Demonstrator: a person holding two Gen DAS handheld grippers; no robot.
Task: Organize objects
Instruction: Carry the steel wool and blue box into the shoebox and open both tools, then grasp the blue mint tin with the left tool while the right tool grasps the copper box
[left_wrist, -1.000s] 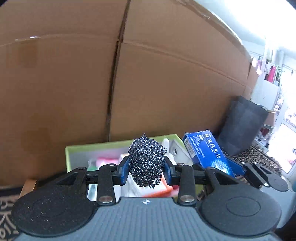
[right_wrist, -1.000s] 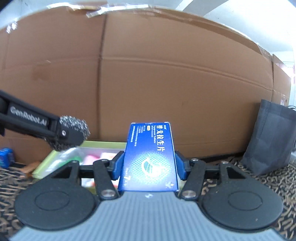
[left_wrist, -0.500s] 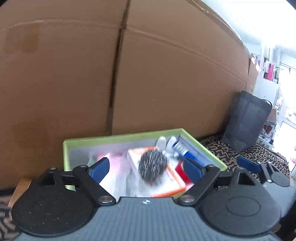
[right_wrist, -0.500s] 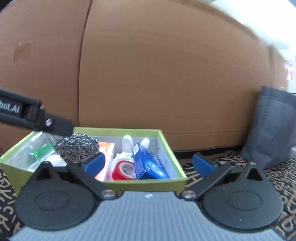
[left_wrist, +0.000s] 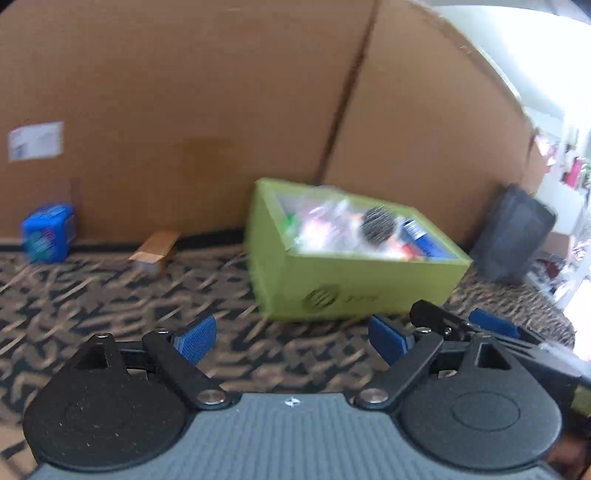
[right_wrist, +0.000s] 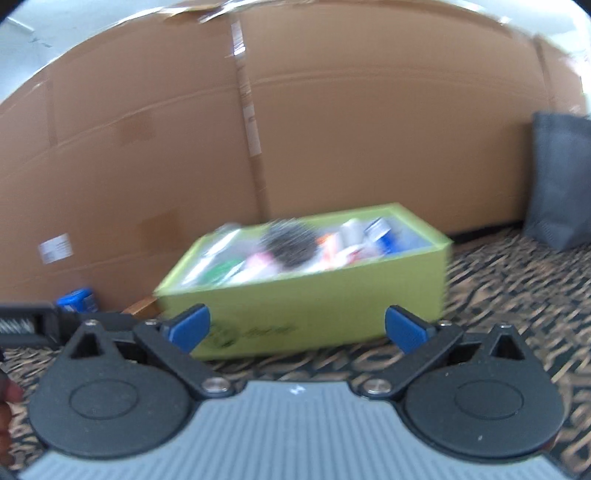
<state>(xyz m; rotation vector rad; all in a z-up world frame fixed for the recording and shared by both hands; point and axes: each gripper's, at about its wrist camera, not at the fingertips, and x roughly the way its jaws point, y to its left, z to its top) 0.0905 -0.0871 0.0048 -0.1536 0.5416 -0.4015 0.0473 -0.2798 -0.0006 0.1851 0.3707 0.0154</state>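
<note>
Green box (left_wrist: 354, 284) sat on patterned carpet (left_wrist: 110, 295) against cardboard wall (left_wrist: 184, 110), crammed with blurred items. Steel wool ball (left_wrist: 376, 229) lay on top, blue carton (left_wrist: 421, 240) beside it. Your left gripper (left_wrist: 291, 338) and right gripper (right_wrist: 295, 326) gaped wide, empty, jaws just opened, box ahead of both.

Tall cardboard wall (left_wrist: 184, 110) across the back, white label (left_wrist: 36, 140) stuck on its left part. Patterned brown-black carpet (left_wrist: 110, 295) covers the floor. Dark grey fabric bag (right_wrist: 561, 181) stands at right against the cardboard. Everything motion-blurred.
</note>
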